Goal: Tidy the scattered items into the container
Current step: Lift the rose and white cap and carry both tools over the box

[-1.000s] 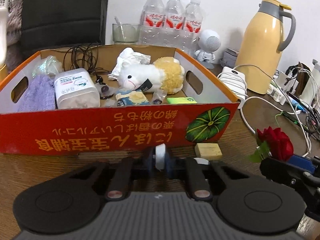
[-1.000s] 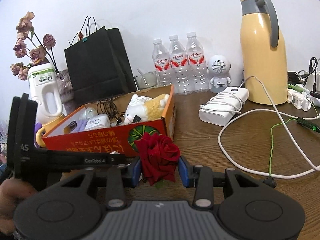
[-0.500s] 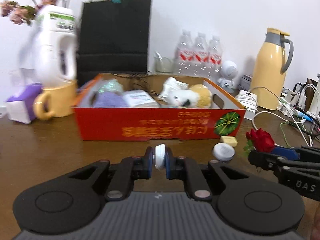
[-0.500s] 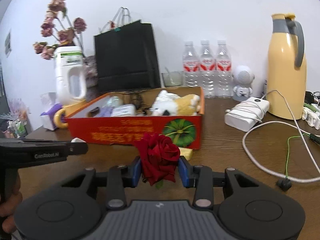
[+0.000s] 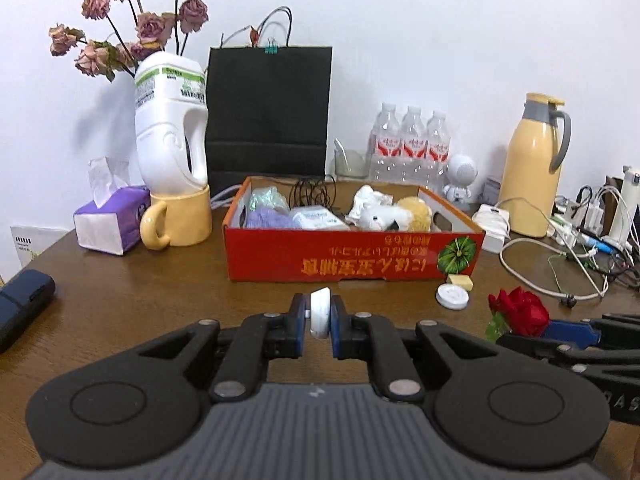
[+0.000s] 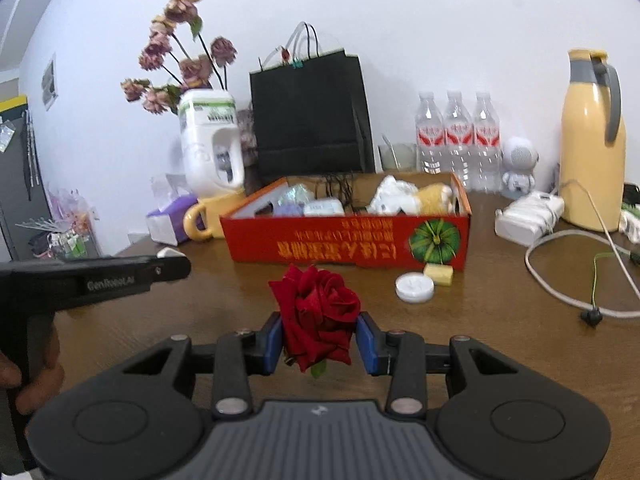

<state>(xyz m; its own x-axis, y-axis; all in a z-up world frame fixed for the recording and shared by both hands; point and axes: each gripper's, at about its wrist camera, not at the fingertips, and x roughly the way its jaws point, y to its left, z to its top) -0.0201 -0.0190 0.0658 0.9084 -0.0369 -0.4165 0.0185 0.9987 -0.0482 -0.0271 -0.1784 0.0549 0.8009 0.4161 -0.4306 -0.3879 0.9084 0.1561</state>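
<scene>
At the far left of the left wrist view a purple tissue box [image 5: 110, 218] sits on the brown table [image 5: 160, 280], with a yellow mug [image 5: 178, 218] beside it carrying a white jug [image 5: 170, 128] of dried pink flowers; the jug's green-and-white label is too small to read. Behind stands a black paper bag [image 5: 270, 112].

In the middle of the frame is the red cardboard box [image 5: 352, 256], its front printed upside down with yellow East Asian characters and a green pumpkin picture. Inside lie a purple cloth, a white packet, black cable and a white and tan plush toy [image 5: 394, 214].

Low in the centre the left gripper [image 5: 320, 320] is pinched tight on a small white disc [image 5: 320, 314], held on edge. In the right wrist view its side reads "GenRobot.AI", with a person's hand [image 6: 28, 376] on the grip at lower left.

Just right of the box's front corner lie a round white lid [image 5: 452, 296] and a pale yellow block [image 5: 460, 281], touching the table. Behind are three water bottles [image 5: 412, 148] with red labels, a small white robot figure, and a yellow thermos jug [image 5: 530, 168].

The right gripper [image 6: 320, 344] clamps a red rose [image 6: 318, 316] between its blue pads, part-way closed, in front of the box. White cables tangle at the far right.
</scene>
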